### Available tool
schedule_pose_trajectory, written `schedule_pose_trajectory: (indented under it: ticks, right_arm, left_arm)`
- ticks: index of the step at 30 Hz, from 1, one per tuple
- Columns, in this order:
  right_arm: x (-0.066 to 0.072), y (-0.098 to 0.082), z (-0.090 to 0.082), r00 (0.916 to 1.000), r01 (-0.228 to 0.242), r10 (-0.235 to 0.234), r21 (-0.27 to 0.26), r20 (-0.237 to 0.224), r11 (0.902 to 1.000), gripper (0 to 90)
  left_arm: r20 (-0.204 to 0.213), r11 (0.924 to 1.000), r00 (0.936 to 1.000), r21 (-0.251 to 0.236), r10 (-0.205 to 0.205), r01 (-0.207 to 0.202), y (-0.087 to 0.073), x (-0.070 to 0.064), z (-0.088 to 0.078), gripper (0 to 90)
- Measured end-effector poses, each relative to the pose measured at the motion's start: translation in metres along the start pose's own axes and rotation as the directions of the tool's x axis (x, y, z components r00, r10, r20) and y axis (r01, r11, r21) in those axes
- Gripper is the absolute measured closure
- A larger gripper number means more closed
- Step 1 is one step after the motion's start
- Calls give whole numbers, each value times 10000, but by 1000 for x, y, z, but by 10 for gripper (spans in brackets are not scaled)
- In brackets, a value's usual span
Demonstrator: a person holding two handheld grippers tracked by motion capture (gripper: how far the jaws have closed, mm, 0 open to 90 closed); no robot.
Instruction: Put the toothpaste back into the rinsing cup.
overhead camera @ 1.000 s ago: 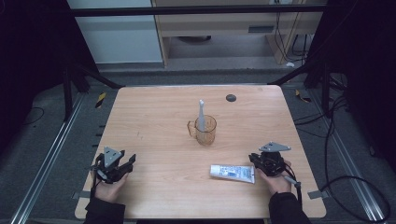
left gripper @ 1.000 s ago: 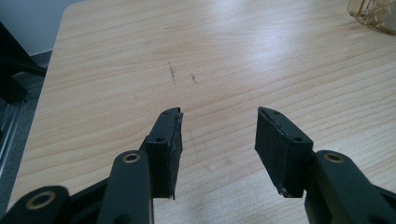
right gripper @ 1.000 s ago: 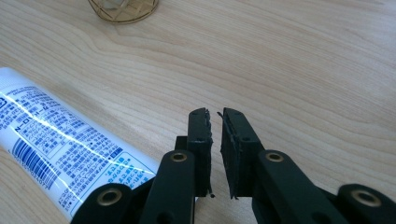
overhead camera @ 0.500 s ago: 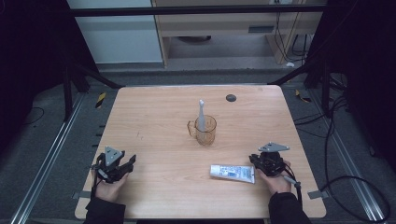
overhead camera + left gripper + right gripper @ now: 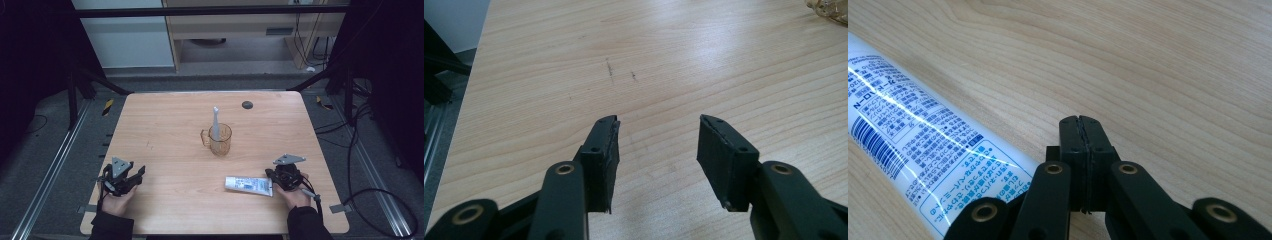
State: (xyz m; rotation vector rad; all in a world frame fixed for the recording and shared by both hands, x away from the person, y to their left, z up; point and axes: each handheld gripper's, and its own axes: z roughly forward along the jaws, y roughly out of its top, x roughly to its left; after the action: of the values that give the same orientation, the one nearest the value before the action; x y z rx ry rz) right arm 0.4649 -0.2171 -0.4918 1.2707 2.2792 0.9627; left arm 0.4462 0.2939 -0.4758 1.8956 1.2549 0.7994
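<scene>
A white toothpaste tube (image 5: 248, 185) with blue print lies flat near the table's front right. My right gripper (image 5: 270, 174) rests just right of its end; in the right gripper view the tube (image 5: 923, 150) lies to the left of the jaws. The right gripper (image 5: 1079, 125) has just been closing and is now shut, pads together with nothing between them. At the front left, my left gripper (image 5: 140, 172) sits on the table in a hand. Its jaws (image 5: 659, 145) stand open over bare wood.
An amber glass mug (image 5: 220, 140) with a white toothbrush (image 5: 215, 120) standing in it sits mid-table; its edge (image 5: 829, 10) shows in the left gripper view. A small black disc (image 5: 247, 104) lies near the wooden table's (image 5: 165, 125) far edge.
</scene>
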Motion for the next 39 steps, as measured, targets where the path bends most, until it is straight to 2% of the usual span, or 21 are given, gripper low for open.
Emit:
schedule_pose_trajectory:
  ticks: [15,21,28,39]
  right_arm:
    - [2,-4,-1,9996,193,-186,281,-234,9994,899]
    - [6,-7,-7,9985,381,-366,349,-410,9987,899]
    - [8,-16,-16,9979,257,-234,367,-606,9990,898]
    - [16,-26,-24,9944,418,-369,481,-991,9980,897]
  left_arm:
    - [92,9999,9999,53,122,-123,1,-2,1,508]
    - [119,9999,9999,27,116,-116,1,-2,1,508]
    - [128,9999,9998,36,149,-150,1,-3,0,508]
    - [117,9999,9998,67,149,-149,1,-3,-1,512]
